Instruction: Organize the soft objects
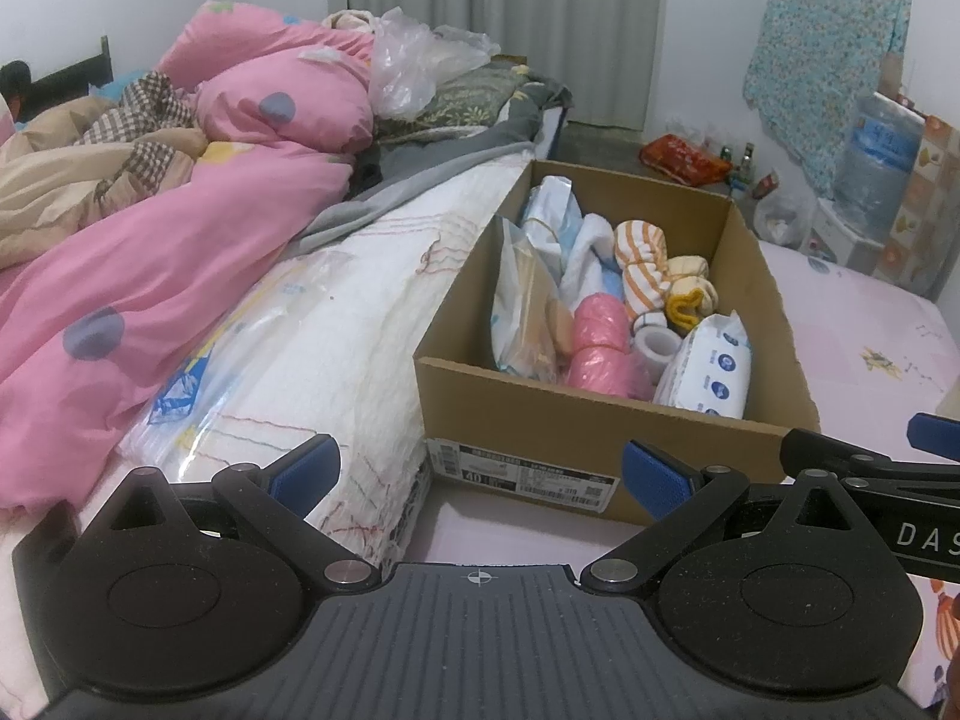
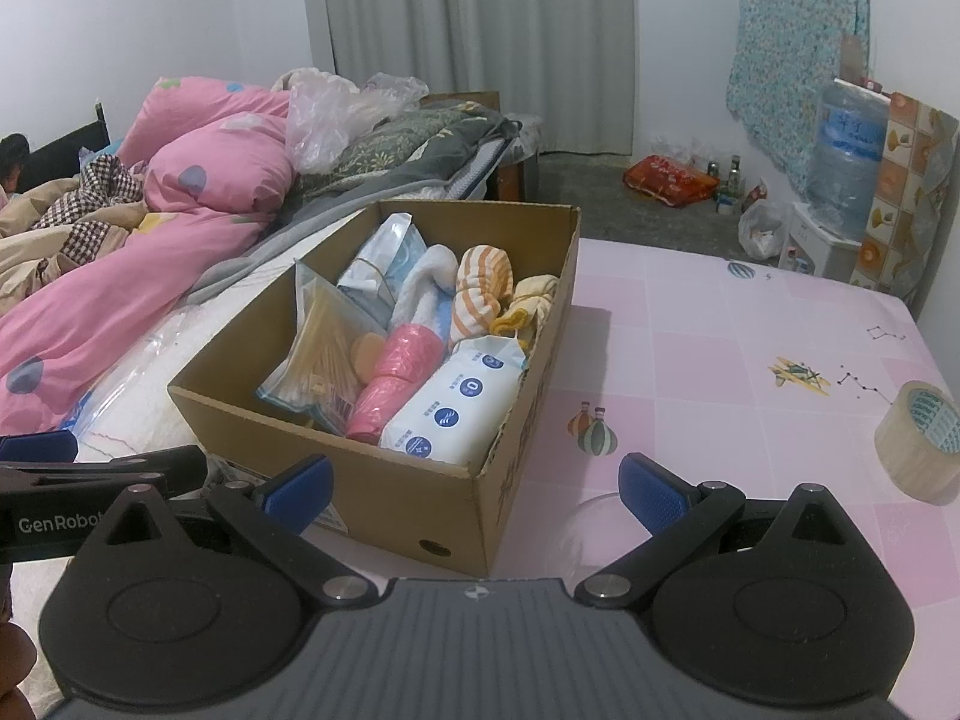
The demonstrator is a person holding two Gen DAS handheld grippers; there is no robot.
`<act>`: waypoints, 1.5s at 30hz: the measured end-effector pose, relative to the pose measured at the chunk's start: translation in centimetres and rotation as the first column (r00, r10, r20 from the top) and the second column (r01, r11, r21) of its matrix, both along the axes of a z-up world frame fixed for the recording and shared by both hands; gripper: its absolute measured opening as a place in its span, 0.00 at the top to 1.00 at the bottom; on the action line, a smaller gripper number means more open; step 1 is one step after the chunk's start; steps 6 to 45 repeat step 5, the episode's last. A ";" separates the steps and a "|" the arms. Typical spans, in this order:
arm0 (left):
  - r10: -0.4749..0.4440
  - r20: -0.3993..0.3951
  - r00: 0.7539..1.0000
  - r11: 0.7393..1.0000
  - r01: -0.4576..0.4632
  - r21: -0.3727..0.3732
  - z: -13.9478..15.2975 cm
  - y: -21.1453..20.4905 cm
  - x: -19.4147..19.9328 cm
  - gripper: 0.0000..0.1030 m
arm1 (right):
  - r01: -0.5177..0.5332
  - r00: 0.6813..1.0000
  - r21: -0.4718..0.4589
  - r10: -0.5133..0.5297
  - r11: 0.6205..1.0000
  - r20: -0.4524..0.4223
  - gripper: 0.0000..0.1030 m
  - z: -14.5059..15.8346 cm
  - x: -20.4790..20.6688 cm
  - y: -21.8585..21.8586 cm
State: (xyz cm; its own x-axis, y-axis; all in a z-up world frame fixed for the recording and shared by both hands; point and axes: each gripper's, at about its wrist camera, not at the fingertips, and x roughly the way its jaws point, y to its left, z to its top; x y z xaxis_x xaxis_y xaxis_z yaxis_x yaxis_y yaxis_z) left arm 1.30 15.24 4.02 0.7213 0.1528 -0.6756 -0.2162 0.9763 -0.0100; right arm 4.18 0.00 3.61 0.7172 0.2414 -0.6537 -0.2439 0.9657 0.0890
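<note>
I see a pink checked sheet [image 2: 720, 324] on the bed; the full cardboard box [image 2: 384, 480] sits on it beside a white pillow [image 1: 336, 360]. My left tongs [image 1: 480, 468] and right tongs [image 2: 474, 480] gape wide, empty. A tape roll [image 2: 918, 441] lies right.

The cardboard box [image 2: 384, 498] is matt brown card, the wet-wipes pack [image 2: 456, 408] inside is glossy plastic, the striped socks [image 2: 480, 288] soft knit. The bed sheet [image 2: 720, 360] looks smooth cloth, the tape roll [image 2: 918, 441] shiny.
</note>
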 end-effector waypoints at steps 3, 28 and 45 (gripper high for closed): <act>0.002 0.000 1.000 1.000 -0.002 0.001 -0.1 0.0 0.0 0.02 | 0.000 1.000 0.001 0.000 1.000 -0.001 0.32 0.0 0.0 0.0; 0.002 0.000 1.000 1.000 -0.002 0.000 -0.2 0.0 0.0 0.02 | -0.001 1.000 0.002 0.001 1.000 -0.003 0.32 0.0 -0.1 0.0; 0.002 0.000 1.000 1.000 -0.002 0.000 -0.2 0.0 0.0 0.02 | -0.001 1.000 0.002 0.001 1.000 -0.003 0.32 0.0 -0.1 0.0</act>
